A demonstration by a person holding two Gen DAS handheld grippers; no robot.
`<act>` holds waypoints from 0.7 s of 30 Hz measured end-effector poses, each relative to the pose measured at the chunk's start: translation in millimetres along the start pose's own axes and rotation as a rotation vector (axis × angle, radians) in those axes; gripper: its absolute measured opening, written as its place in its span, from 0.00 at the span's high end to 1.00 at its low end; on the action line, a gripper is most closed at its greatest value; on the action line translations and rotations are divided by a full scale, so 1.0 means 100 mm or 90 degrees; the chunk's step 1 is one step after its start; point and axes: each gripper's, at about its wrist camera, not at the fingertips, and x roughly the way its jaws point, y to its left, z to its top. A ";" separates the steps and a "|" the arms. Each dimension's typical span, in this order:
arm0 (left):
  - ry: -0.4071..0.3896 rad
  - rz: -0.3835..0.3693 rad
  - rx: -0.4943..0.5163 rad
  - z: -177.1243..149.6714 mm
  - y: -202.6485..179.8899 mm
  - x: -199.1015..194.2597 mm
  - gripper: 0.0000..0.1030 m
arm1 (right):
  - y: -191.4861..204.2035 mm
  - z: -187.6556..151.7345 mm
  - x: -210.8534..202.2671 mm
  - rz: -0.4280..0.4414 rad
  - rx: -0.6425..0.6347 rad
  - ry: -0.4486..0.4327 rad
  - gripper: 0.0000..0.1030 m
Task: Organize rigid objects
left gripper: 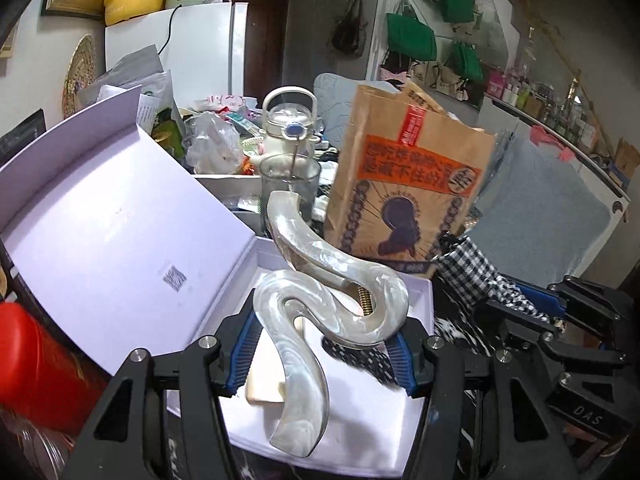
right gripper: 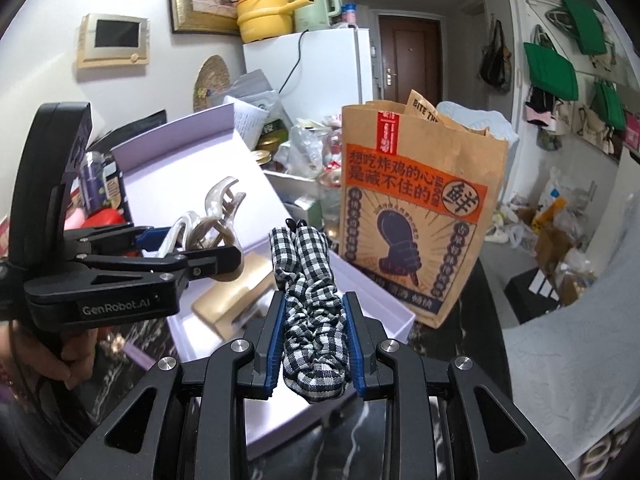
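My left gripper point(left gripper: 322, 354) is shut on a pearly white S-shaped hair claw clip point(left gripper: 320, 288), held above an open white box point(left gripper: 420, 292). The same clip point(right gripper: 208, 220) shows from the side in the right wrist view, in the left gripper point(right gripper: 224, 256). My right gripper point(right gripper: 316, 344) is shut on a black-and-white checked fabric hair tie point(right gripper: 310, 304), over the box's point(right gripper: 396, 312) right part. That hair tie point(left gripper: 472, 268) and the right gripper point(left gripper: 540, 312) appear at the right of the left wrist view. A beige flat item point(right gripper: 232, 300) lies in the box.
A brown paper bag point(right gripper: 416, 216) with an orange print stands just behind the box. The box lid point(left gripper: 100, 248) leans open at the left. A glass cup point(left gripper: 290, 184), a kettle point(left gripper: 288, 120) and clutter crowd the back. A red container point(left gripper: 36, 364) stands at the left. A hand point(right gripper: 60, 356) grips the left tool.
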 end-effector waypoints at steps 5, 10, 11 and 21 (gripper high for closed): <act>-0.006 0.026 0.002 0.12 0.09 0.10 0.45 | -0.05 0.15 0.16 -0.003 0.012 -0.005 0.74; 0.015 0.035 0.003 0.13 0.16 0.27 0.46 | -0.08 0.16 0.30 -0.007 0.019 0.002 0.74; 0.022 0.035 0.003 0.13 0.18 0.31 0.46 | -0.11 0.16 0.35 -0.006 0.027 0.005 0.74; 0.078 0.038 -0.002 0.10 0.27 0.65 0.46 | -0.14 0.11 0.71 -0.016 0.029 0.054 0.74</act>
